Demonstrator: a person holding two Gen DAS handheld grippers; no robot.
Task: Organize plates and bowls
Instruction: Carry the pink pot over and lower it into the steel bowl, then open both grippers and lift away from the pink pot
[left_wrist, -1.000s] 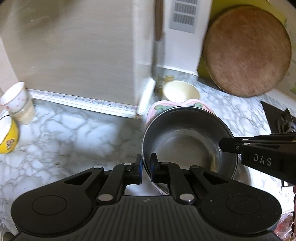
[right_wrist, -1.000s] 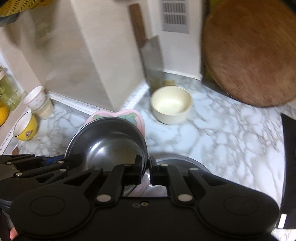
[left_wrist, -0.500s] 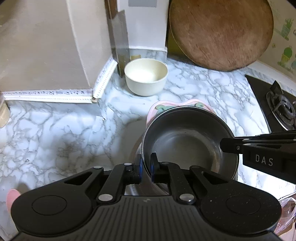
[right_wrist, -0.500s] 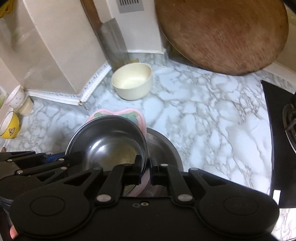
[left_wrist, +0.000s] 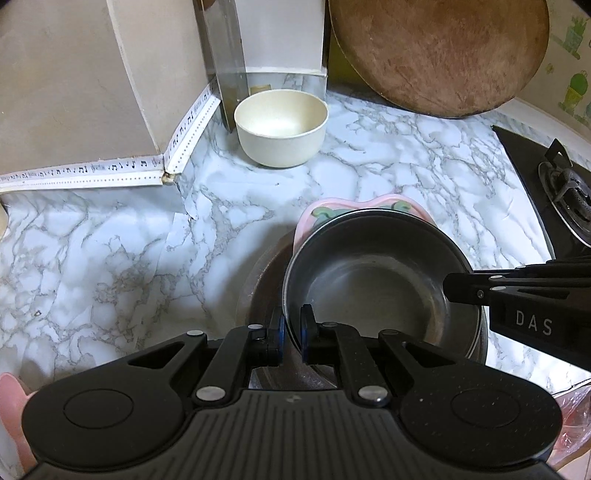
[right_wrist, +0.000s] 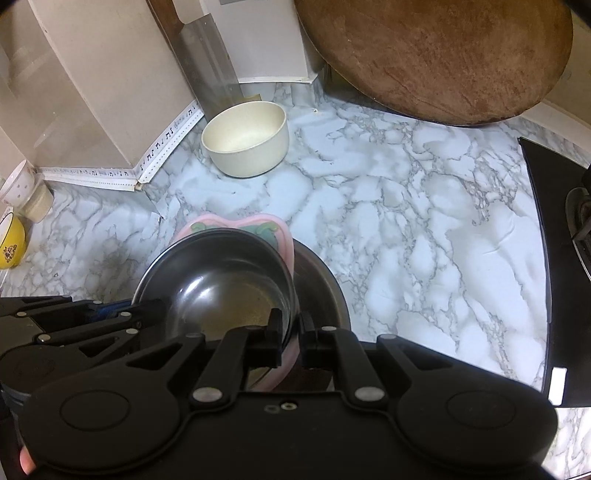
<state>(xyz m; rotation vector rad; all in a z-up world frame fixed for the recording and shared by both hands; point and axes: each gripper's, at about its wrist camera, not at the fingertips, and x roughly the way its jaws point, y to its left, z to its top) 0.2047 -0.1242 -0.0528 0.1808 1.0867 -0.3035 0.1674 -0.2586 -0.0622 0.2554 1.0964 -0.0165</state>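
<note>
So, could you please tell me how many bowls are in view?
4: steel bowl held over the pink plate, larger steel bowl underneath, cream bowl by the wall, yellow bowl far left. Others may be hidden.

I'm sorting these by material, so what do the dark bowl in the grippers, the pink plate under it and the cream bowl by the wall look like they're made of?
Metal bowl: likely stainless steel, with a shiny reflective inside. Pink plate: ceramic or melamine, glossy with a green print; unclear which. Cream bowl: matte, thick-walled, perhaps plastic or bamboo fibre.
</note>
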